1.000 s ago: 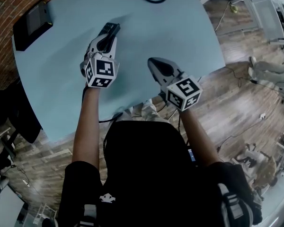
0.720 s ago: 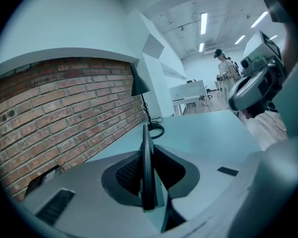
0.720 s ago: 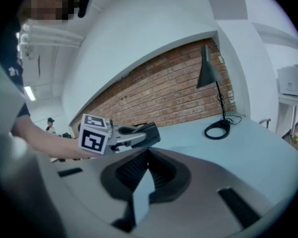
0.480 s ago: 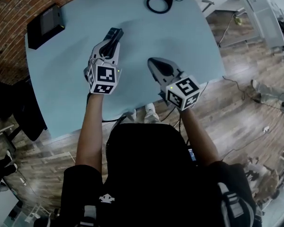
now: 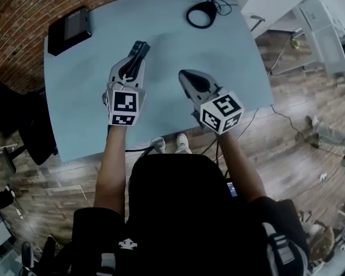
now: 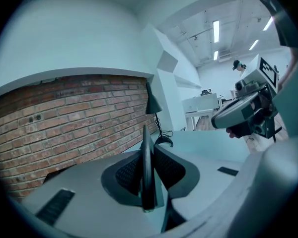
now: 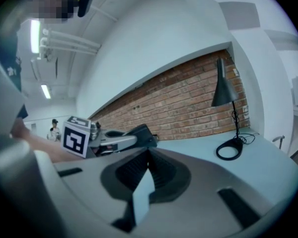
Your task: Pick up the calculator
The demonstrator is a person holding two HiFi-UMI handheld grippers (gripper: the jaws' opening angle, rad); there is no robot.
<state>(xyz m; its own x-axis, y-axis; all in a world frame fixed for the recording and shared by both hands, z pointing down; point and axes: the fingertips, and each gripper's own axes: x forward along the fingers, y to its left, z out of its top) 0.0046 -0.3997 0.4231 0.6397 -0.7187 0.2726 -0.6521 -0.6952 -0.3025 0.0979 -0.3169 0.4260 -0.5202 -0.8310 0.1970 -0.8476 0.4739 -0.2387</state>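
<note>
Both arms reach forward over the pale blue bench (image 5: 75, 108), elbows tucked in, with the two claws side by side and pointing away from the body, close to level. The left claw (image 5: 135, 59) has its marker cube facing up. The right claw (image 5: 187, 75) sits just beside it, its cube tipped toward the right.

From above, the calculator (image 5: 140, 48) is a dark slab sticking out past the left claw's tips, over the middle of the bench. The left gripper view shows more: the claw pinches the calculator (image 6: 147, 152) on its flat faces, so it stands edge-on as a thin dark blade between the ribbed pads. The right gripper view shows the right claw (image 7: 148, 168) pressed together with nothing in it. It also catches the left claw (image 7: 120, 142) from the side, the calculator (image 7: 143, 133) carried above the bench top against the brick wall (image 7: 188, 95).

A desk lamp (image 7: 222, 90) stands at the far edge, its ring base (image 5: 202, 14) and cord well ahead of both claws. A flat black box (image 5: 69, 30) lies at the far left corner, well apart from the calculator. A dark chair (image 5: 14, 122) stands off the bench's left side. Shoes (image 5: 170, 144) show at the near edge, on the wooden floor (image 5: 299, 137).
</note>
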